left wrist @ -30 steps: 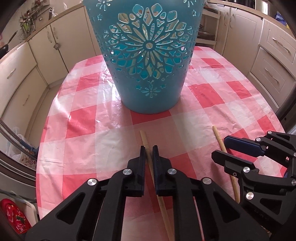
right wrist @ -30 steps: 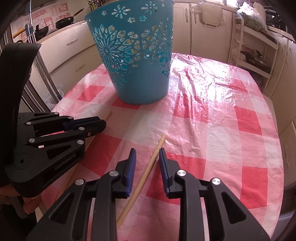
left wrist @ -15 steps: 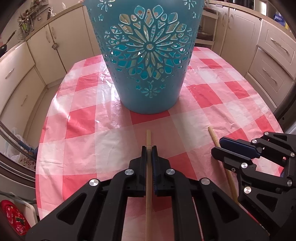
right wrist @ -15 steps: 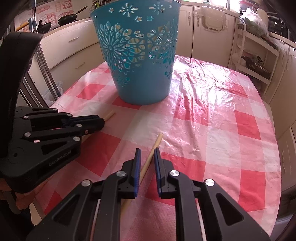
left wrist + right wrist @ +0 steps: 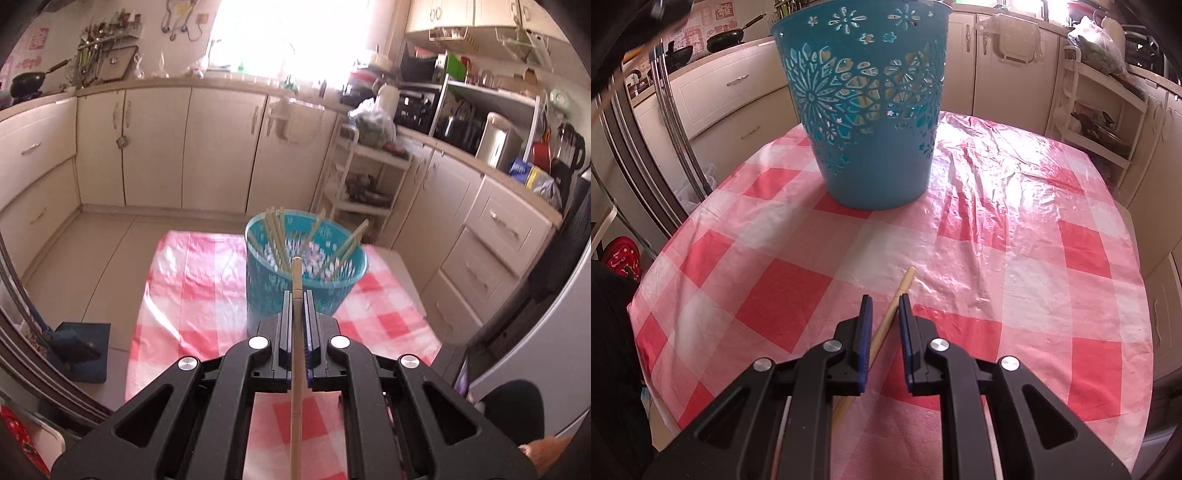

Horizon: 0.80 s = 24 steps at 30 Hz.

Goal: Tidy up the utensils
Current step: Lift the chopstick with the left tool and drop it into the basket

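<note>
Up above the table, your left gripper (image 5: 295, 295) is pinching a wooden chopstick (image 5: 296, 332) tight between its pads, held well off the checked tablecloth (image 5: 192, 266) and looking down at the teal basket (image 5: 306, 273). The stick runs straight along the fingers, its far tip poking out toward the basket's open mouth, which sits just beyond and below. A bunch of chopsticks already lean inside against the rim, so I'd guess you're fairly far into the sorting, though the view is blurry and I can't count them.

Your right gripper (image 5: 885, 299) is down low on the table with its fingers spread a little, straddling the second chopstick (image 5: 886, 321), which lies flat on the cloth. From this angle I honestly can't tell if the pads are touching it yet. That stick's long axis runs near-left to far-right, slightly skewed against the fingers, with its far end pointing past the right side of the basket (image 5: 864, 110), which stands well apart on the far side.

So the left one is the closer of the two to a drop: tip that stick down over the rim and let go. Watch the sticks already leaning there, since they could deflect it.
</note>
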Tool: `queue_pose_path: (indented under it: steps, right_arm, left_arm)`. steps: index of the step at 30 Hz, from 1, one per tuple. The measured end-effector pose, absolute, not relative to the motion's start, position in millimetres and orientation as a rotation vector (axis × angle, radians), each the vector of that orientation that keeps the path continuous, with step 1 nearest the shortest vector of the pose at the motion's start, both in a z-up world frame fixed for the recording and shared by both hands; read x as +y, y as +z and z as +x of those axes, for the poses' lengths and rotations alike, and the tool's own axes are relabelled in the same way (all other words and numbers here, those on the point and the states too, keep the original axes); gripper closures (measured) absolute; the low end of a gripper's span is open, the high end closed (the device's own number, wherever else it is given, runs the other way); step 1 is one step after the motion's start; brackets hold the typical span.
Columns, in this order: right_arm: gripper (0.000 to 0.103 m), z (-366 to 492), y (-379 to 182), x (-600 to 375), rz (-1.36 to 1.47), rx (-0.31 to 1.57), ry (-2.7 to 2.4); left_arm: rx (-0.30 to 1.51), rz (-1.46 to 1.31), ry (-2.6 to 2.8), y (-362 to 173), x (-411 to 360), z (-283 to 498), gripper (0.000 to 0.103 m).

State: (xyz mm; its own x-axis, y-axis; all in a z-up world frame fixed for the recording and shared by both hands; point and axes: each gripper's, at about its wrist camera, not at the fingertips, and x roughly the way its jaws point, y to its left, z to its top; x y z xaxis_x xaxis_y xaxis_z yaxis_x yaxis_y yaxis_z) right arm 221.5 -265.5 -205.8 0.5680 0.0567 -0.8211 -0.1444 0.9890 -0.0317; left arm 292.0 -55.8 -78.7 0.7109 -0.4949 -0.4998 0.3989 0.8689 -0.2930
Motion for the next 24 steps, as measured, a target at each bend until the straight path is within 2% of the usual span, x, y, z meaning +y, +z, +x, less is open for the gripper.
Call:
queue_pose_path:
  steps: [6,11,15,24]
  right_arm:
    - [0.088,221.6,-205.7,-265.5,-0.098,0.961,0.118]
    - [0.088,221.0,-205.4,-266.4,-0.095,0.961,0.119]
    - [0.087,221.9,-205.7,-266.2,-0.100,0.961,0.120]
    - [0.082,222.5,-205.9,-262.4,-0.114,0.962,0.131]
  left_arm:
    - [0.431,-0.206,-0.477,-16.7,-65.9,324.0,0.098]
    - [0.375,-0.254,-0.437,1.7,-86.5,365.6,0.098]
    - [0.358,-0.260,-0.408,-0.2,-103.9,395.2,0.098]
    - [0.405,-0.305,-0.317,-44.2,-116.8,445.1,0.098]
